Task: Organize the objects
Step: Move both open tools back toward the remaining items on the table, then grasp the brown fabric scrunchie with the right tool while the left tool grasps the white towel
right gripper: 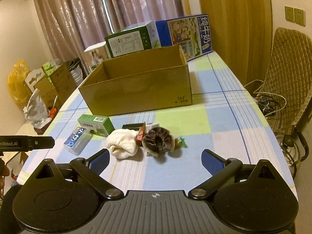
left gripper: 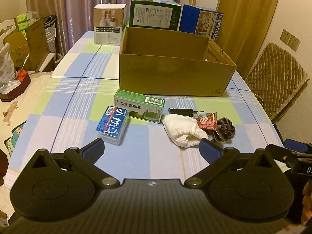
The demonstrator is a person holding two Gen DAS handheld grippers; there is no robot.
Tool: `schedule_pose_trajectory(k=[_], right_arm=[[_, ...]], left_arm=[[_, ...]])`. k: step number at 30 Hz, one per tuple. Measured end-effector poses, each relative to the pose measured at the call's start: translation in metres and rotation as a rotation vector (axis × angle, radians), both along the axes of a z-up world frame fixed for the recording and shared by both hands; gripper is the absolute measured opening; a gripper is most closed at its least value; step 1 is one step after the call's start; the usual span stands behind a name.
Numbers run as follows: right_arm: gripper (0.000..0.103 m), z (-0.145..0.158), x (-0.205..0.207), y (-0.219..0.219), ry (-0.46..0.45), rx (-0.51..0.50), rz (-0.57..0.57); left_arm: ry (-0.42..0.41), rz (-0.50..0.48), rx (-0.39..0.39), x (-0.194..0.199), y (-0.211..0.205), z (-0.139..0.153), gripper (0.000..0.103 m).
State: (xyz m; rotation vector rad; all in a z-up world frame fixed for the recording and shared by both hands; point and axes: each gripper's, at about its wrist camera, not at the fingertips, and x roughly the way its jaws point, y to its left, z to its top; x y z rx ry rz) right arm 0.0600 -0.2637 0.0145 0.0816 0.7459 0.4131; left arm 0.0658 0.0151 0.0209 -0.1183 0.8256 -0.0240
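Blue pads line both grippers, and each pair of fingers is spread wide with nothing between them. The left gripper [left gripper: 151, 149] fills the bottom of its view, hovering above the checked tablecloth [left gripper: 64, 105]; just beyond its left finger, at centre left of the frame, lies a clear plastic case with a blue label [left gripper: 113, 124], and touching that case's far end is a green and white carton [left gripper: 139, 105] lying on its side. Near the right finger sits a rolled white sock [left gripper: 183, 130], with a black cylinder [left gripper: 181, 111] behind it, a red snack packet [left gripper: 207, 121] against its right edge and a dark brown scrunchie [left gripper: 226, 130] further right. The right gripper [right gripper: 155, 159] likewise occupies the bottom of its frame, pointing at the same cluster: the scrunchie lies just above centre, and a small green-wrapped sweet [right gripper: 180, 141] rests beside it on the right. Behind the loose items, in the middle of both views, an open cardboard box [left gripper: 175, 78] stands on the cloth. Along the table's far end, at the top of the frame, stand a white box [left gripper: 108, 26], a dark green box [left gripper: 154, 15] and a blue milk carton case [left gripper: 202, 22]. A quilted chair [right gripper: 286, 74] stands at the right edge.
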Motion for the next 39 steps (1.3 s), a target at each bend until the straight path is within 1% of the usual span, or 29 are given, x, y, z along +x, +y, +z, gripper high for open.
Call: schedule_pose_trajectory(k=[9,17,20,27,31,38,39], right_arm=[[0.098,-0.013,0.012,0.004,0.004,-0.025,0.026],[0.097,-0.028,0.031,0.007,0.000,-0.052,0.053],[0.095,-0.035,0.042,0.008,0.008,-0.061,0.062],[0.087,-0.053,0.065,0.019,0.014,-0.093,0.126],[0.082,-0.062,0.079,0.025,0.026,-0.093,0.156],[0.076,-0.079,0.099,0.039,0.038,-0.126,0.190],[0.073,-0.082,0.102,0.040,0.044,-0.130,0.193]], left_arm=[[0.020,-0.028,-0.002,0.012,-0.009,-0.015,0.102],[0.048,-0.044,-0.001,0.034,-0.017,-0.033,0.102],[0.059,-0.050,-0.005,0.044,-0.019,-0.041,0.101],[0.094,-0.050,-0.007,0.068,-0.022,-0.061,0.102],[0.107,-0.059,-0.008,0.080,-0.025,-0.069,0.101],[0.114,-0.084,0.002,0.097,-0.029,-0.079,0.101],[0.116,-0.086,0.000,0.099,-0.029,-0.080,0.101]])
